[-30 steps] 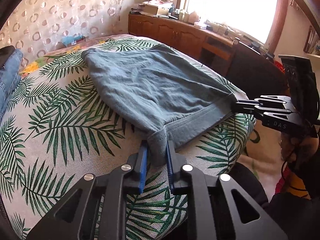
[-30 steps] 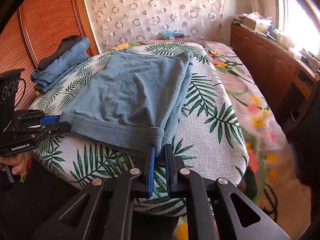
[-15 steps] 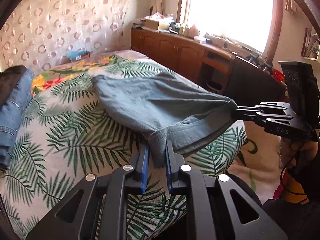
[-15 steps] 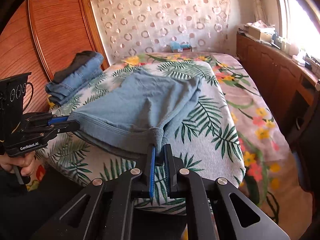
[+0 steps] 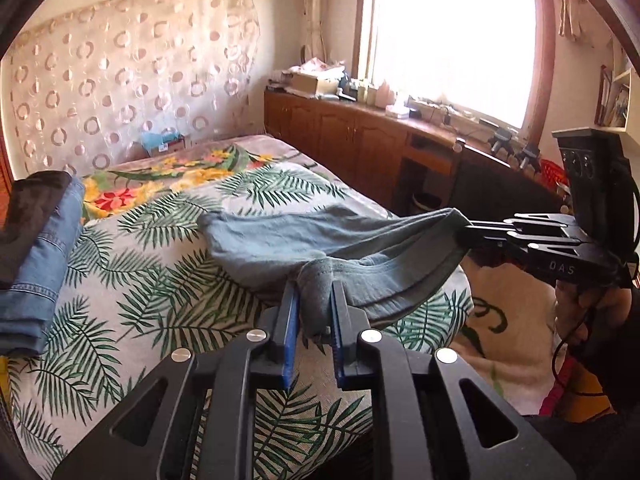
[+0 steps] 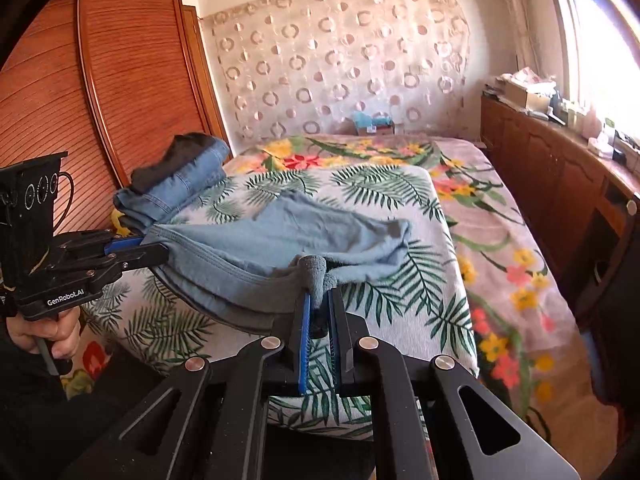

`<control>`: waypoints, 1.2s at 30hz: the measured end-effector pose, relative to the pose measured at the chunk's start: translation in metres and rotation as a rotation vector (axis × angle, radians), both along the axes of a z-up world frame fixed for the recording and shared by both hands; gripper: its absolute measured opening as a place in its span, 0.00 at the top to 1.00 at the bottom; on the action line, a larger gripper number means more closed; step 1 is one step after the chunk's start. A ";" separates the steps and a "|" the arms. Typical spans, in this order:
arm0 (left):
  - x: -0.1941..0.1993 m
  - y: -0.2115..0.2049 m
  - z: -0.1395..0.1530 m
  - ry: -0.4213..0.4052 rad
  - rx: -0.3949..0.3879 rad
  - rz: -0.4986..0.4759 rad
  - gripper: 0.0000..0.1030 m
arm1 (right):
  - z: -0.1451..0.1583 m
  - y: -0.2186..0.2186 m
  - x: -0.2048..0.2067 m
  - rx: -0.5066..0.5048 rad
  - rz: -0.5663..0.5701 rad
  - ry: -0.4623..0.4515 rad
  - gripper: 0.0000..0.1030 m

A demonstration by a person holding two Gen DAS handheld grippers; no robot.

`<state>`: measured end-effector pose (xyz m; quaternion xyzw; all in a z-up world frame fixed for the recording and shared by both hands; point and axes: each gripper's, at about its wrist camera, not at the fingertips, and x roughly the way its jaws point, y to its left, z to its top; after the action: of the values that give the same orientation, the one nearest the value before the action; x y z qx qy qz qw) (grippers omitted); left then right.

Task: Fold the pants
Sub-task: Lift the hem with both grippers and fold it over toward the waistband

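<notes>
Both tongs are clamped on waistband corners of the blue-grey pants [image 5: 320, 240]: left tongs [image 5: 314, 304] bottom centre, right tongs [image 6: 318, 300] likewise. Soft, light fabric sags mid-frame, legs trailing on the bed [image 6: 400, 188]; thick hem grips best.

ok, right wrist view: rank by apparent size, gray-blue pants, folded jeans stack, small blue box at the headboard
1. gray-blue pants, though nearest the camera, which inflates them
2. folded jeans stack
3. small blue box, farthest away
</notes>
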<state>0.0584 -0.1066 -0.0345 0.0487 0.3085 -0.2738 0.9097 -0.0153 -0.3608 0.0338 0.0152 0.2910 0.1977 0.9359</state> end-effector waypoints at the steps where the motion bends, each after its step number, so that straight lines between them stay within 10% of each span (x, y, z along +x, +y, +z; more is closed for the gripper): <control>1: -0.001 0.001 0.002 -0.005 -0.003 0.002 0.85 | 0.001 0.000 -0.001 0.001 0.004 -0.006 0.92; 36: 0.088 0.006 -0.022 0.041 0.012 0.075 0.85 | -0.023 0.032 0.090 -0.056 -0.023 -0.032 0.92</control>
<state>0.1465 -0.1006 -0.0562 0.0367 0.3301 -0.2386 0.9126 0.0745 -0.3291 0.0112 -0.0108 0.2813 0.1790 0.9427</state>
